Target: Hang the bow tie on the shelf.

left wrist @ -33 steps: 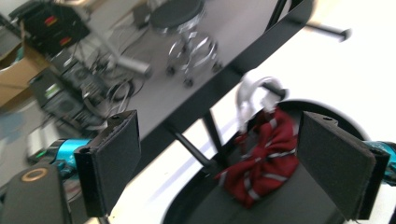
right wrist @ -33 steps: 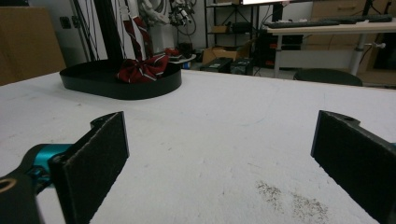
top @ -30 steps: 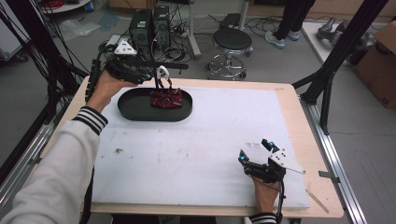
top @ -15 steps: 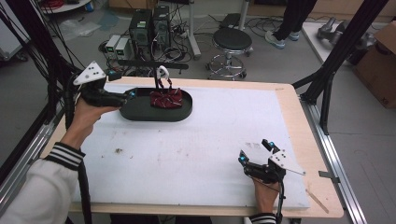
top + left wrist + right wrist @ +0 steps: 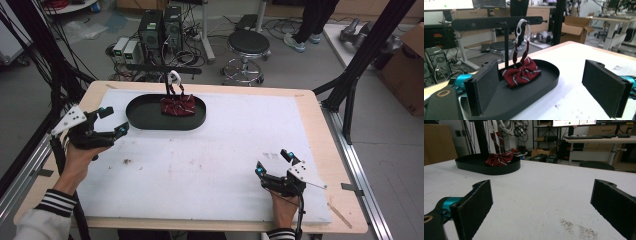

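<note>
A dark red striped bow tie [image 5: 178, 105] [image 5: 522, 71] [image 5: 500, 157] lies in a black oval tray [image 5: 145, 118] [image 5: 544, 82] [image 5: 474, 165] at the back left of the white mat. Its white strap [image 5: 174, 78] [image 5: 520, 26] is hooked over a black T-shaped stand [image 5: 165, 70] [image 5: 499, 22]. My left gripper [image 5: 113, 121] [image 5: 549, 86] is open, held left of the tray and pointing at it, with nothing between its jaws. My right gripper [image 5: 272, 162] [image 5: 541, 205] rests open on the mat at the front right, empty.
The white mat [image 5: 215, 150] covers most of the wooden table [image 5: 325, 130]. Small dark specks [image 5: 125, 161] [image 5: 579, 230] lie on the mat. A stool [image 5: 248, 42], computers [image 5: 160, 27] and black frame posts [image 5: 357, 65] stand beyond the table's far edge.
My left gripper has drawn back from the stand and tray, moving left and toward the front. The bow tie stays in the tray with its strap on the stand. The right gripper has not moved.
</note>
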Demonstrator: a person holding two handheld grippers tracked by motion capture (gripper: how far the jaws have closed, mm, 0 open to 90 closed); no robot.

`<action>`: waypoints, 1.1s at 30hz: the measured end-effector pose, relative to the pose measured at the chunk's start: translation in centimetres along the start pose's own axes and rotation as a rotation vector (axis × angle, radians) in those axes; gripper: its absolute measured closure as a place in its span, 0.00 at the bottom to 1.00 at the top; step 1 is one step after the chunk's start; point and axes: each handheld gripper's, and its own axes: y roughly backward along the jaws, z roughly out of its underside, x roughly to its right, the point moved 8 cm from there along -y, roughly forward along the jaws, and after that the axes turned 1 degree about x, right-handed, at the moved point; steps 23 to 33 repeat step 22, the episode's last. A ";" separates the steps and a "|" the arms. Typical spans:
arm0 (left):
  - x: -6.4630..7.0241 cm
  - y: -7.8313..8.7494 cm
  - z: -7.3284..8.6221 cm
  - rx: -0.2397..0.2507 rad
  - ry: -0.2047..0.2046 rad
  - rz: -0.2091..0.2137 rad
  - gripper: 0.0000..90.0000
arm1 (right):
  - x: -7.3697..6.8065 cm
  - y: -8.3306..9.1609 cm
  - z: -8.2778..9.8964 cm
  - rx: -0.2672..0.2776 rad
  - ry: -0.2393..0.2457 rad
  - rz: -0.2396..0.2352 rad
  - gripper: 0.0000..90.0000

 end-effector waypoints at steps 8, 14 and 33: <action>1.0 2.4 4.8 0.053 0.030 -0.036 0.16 | 0.0 0.0 0.0 0.006 0.003 0.003 0.03; 0.8 3.3 6.5 0.081 0.037 -0.070 0.16 | 0.0 0.0 0.0 0.005 0.003 0.005 0.03; 1.0 3.3 7.3 0.097 0.016 -0.080 0.16 | 0.0 0.0 0.0 0.005 0.004 0.005 0.03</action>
